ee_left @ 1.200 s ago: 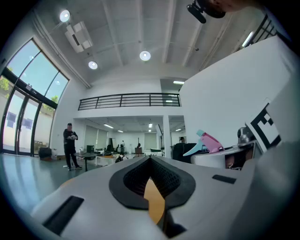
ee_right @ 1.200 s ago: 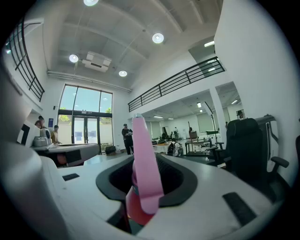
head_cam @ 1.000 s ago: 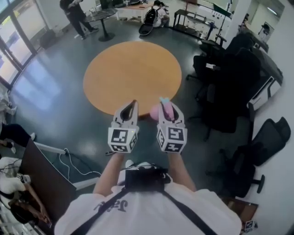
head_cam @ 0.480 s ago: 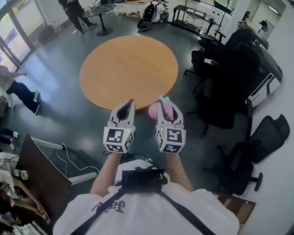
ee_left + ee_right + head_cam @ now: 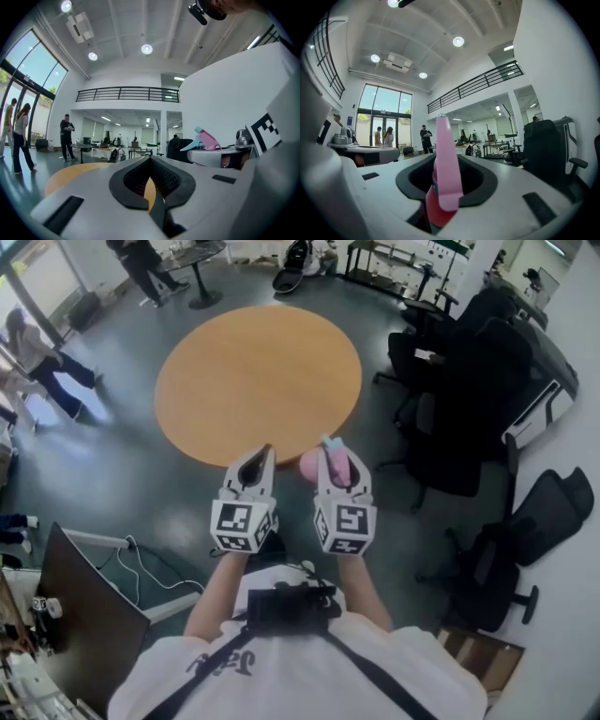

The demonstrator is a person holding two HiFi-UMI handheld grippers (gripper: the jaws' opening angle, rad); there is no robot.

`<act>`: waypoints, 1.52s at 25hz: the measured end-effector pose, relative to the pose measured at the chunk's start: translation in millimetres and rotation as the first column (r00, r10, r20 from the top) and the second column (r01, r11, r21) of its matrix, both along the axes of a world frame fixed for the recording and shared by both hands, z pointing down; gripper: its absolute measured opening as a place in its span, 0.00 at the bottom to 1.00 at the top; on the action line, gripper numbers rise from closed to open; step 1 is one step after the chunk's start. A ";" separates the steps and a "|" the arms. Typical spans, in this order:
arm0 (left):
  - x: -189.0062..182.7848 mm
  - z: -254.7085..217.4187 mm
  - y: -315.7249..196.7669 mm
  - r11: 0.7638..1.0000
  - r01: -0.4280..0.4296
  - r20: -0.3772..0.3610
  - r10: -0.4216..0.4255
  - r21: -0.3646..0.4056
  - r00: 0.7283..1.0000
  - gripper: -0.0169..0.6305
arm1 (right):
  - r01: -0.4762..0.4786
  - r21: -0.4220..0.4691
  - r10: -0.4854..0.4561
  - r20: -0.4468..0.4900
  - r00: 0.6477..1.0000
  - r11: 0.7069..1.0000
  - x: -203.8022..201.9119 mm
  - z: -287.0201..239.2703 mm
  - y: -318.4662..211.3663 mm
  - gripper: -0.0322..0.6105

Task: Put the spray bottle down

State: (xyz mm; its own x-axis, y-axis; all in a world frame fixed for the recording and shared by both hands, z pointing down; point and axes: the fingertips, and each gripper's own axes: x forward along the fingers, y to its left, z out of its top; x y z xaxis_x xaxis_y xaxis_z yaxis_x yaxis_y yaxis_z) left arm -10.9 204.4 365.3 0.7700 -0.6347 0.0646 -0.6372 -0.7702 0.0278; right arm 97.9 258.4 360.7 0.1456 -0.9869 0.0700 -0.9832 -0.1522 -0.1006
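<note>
A pink spray bottle (image 5: 310,465) with a light-blue nozzle is clamped upright in my right gripper (image 5: 336,455), which is shut on it. The right gripper view shows the bottle's pink trigger head (image 5: 446,164) rising between the jaws of the right gripper (image 5: 440,180), with its red body below. My left gripper (image 5: 268,452) is beside it on the left, shut and holding nothing. In the left gripper view its tips (image 5: 150,158) meet, and the bottle's head (image 5: 206,139) shows off to the right. Both grippers hover just short of the near edge of a round orange table (image 5: 258,371).
Black office chairs (image 5: 469,418) crowd the right side, with another (image 5: 525,549) nearer. A dark panel (image 5: 84,606) and floor cables (image 5: 141,563) lie at lower left. People walk at the far left (image 5: 37,362), and one person stands by a small table (image 5: 141,259).
Both grippers keep their places and their holds; the left one has sunk slightly. People have walked into view at the left, and the table sits a little higher in the head view.
</note>
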 end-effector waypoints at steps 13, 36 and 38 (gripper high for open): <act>14.1 -11.3 -126.9 1.000 -0.002 -0.121 0.000 -0.018 0.993 0.05 | 0.012 0.003 -0.011 -0.083 0.997 1.000 0.4 -15.0 -115.7 0.27; -2.7 20.9 -285.7 0.997 0.025 -0.104 -0.032 -0.072 0.994 0.05 | -0.022 -0.072 0.018 -0.062 0.998 0.997 -14.3 25.8 -266.6 0.27; 1.7 27.7 -298.8 0.996 0.033 -0.090 -0.041 -0.082 0.995 0.05 | -0.003 -0.093 -0.003 -0.060 0.998 0.996 -9.0 35.2 -282.5 0.27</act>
